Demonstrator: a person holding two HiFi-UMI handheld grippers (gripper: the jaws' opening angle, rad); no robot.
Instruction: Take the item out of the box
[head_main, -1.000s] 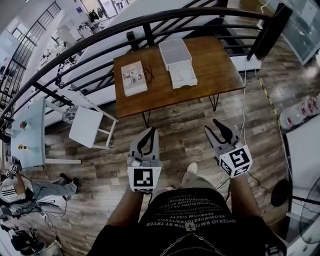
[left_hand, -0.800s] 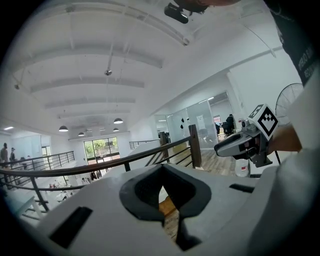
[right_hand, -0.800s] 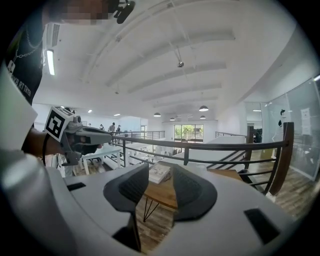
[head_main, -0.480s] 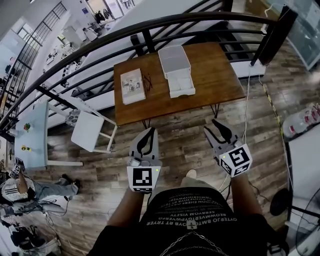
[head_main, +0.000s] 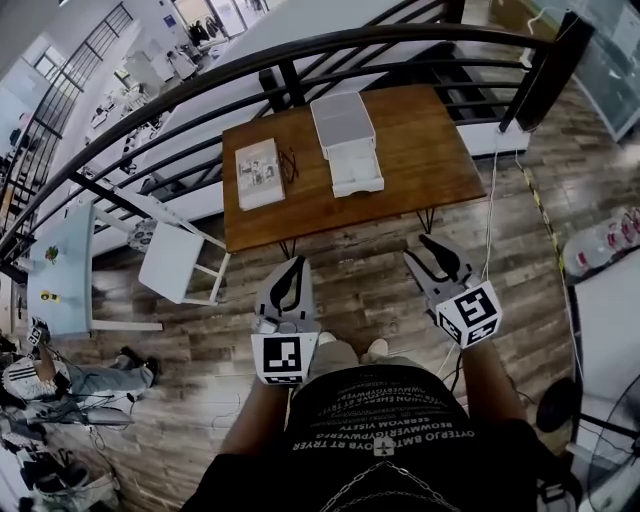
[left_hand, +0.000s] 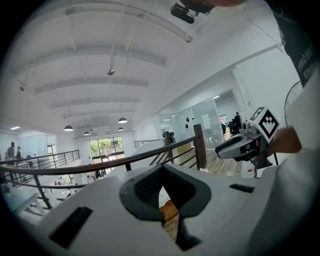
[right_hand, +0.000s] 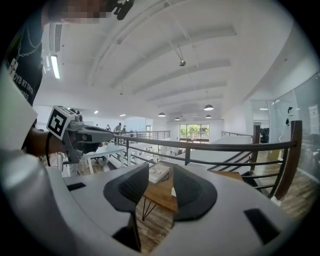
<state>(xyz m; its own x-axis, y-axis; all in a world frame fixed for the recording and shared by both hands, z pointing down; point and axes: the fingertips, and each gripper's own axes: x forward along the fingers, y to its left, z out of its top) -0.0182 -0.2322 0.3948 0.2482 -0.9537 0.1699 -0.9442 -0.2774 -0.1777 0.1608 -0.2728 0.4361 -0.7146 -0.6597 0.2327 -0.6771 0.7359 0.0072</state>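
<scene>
While the person stands back from the counter (head_main: 420, 150), both tools are held out in front of the body over the plank floor (head_main: 370, 290), well apart from the box (head_main: 343, 120). Left tool (head_main: 296, 264): jaws together with the tips meeting and nothing between them. Its own view shows only a thin wedge of a gap behind the tips, with a sliver of brown counter top showing through. Right tool (head_main: 436, 246): jaws apart by a moderate gap and empty. Its own view looks through that gap to the counter's near corner and one thin leg. Neither tool touches anything. The box is white and rectangular and sits on the far middle of the counter, close to the dark railing (head_main: 200, 75). It shows as two parts end to end: a farther part with a flat pale top, and a nearer part like a shallow open tray (head_main: 356, 168), touching it. The contents are too small to make out. A pale booklet (head_main: 259, 172) lies flat to the left of the box, apart from it, with a small dark object (head_main: 290, 165) between the two that cannot be identified. A white chair (head_main: 172, 262) stands on the floor off the counter's left end.
</scene>
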